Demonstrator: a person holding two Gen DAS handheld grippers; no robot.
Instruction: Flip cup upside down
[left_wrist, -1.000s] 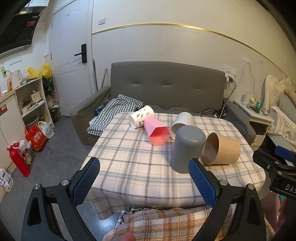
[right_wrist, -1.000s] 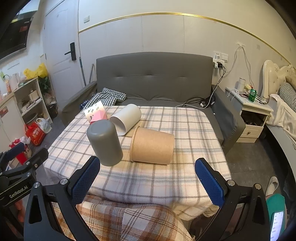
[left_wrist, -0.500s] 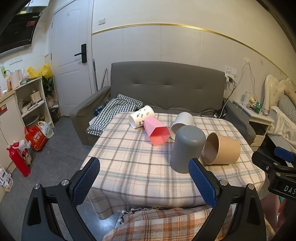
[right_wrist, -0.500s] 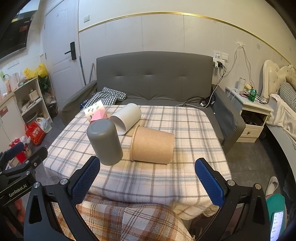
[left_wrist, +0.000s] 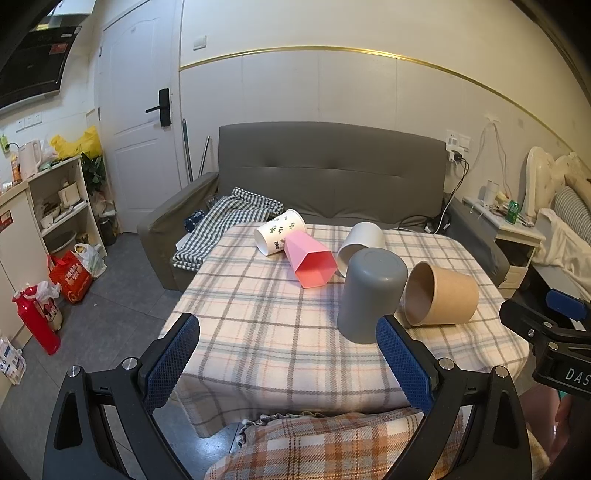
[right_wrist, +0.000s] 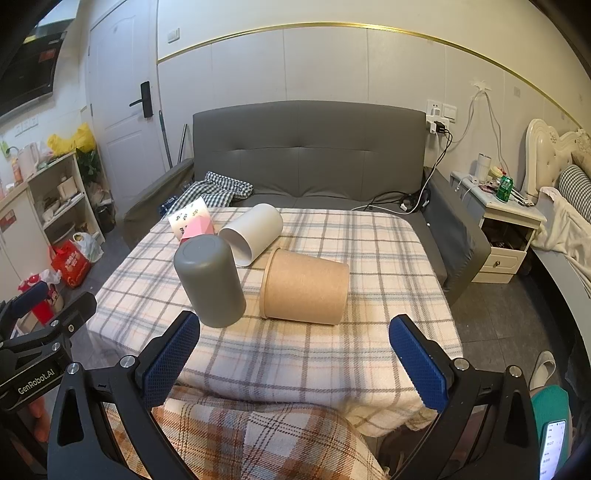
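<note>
A grey cup (left_wrist: 371, 293) stands upside down on the checked table (left_wrist: 266, 332); it also shows in the right wrist view (right_wrist: 208, 280). A brown paper cup (left_wrist: 439, 293) (right_wrist: 304, 286) lies on its side beside it. A white cup (left_wrist: 361, 242) (right_wrist: 253, 232), a pink cup (left_wrist: 310, 260) (right_wrist: 197, 230) and a patterned paper cup (left_wrist: 279, 236) (right_wrist: 186, 216) lie on their sides farther back. My left gripper (left_wrist: 288, 358) is open and empty at the table's near edge. My right gripper (right_wrist: 293, 360) is open and empty there too.
A grey sofa (left_wrist: 332, 177) stands behind the table with a checked cloth (left_wrist: 225, 225) on it. A nightstand (right_wrist: 498, 221) is at the right, shelves (left_wrist: 55, 199) and bags at the left. A plaid blanket (right_wrist: 240, 439) lies below the grippers.
</note>
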